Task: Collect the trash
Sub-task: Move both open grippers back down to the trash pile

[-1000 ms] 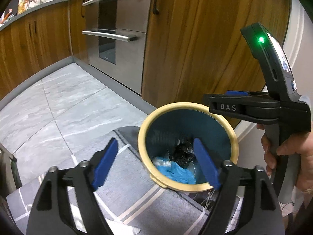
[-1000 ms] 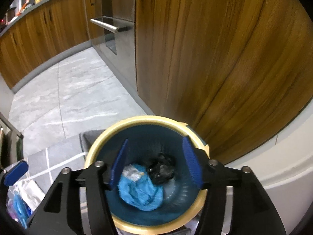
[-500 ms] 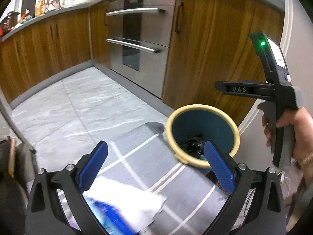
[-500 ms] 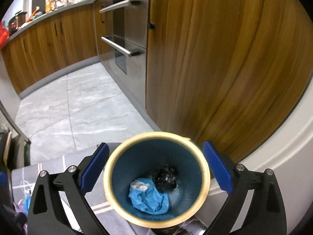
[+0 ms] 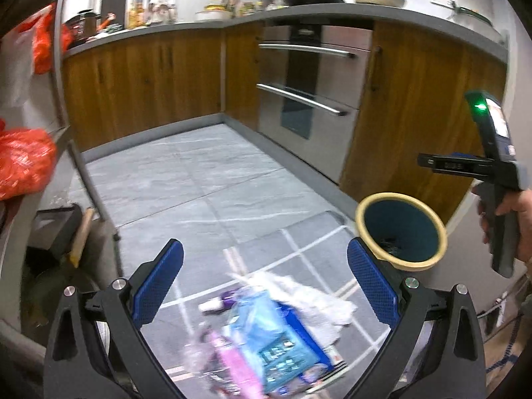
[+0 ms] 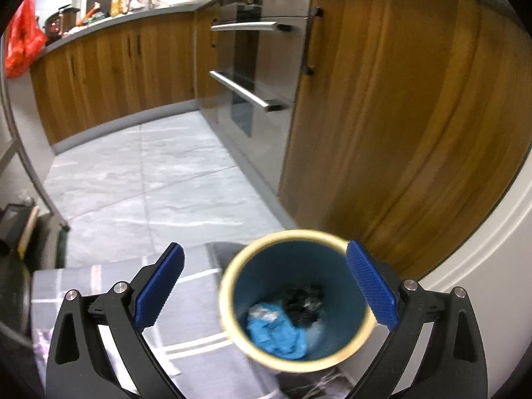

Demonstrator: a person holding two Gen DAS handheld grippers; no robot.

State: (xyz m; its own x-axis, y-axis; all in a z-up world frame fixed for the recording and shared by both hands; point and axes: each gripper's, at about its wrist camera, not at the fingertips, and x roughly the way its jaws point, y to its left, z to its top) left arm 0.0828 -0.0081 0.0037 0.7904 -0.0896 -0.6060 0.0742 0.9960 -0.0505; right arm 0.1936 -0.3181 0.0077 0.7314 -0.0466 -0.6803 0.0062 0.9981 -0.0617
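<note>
While the right gripper (image 6: 264, 284) hangs wide open and empty over the teal bin (image 6: 232, 302), the left gripper (image 5: 264, 281) gapes empty above blurred wrappers (image 5: 266, 339).

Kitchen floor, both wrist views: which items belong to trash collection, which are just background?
Task items:
- teal bin, yellow rim, holding blue wad and black wad
- litter pile on grey mat
- left gripper, open
- right gripper, open

Background:
- oven
- wooden cabinets
- orange bags
- worktop clutter
</note>
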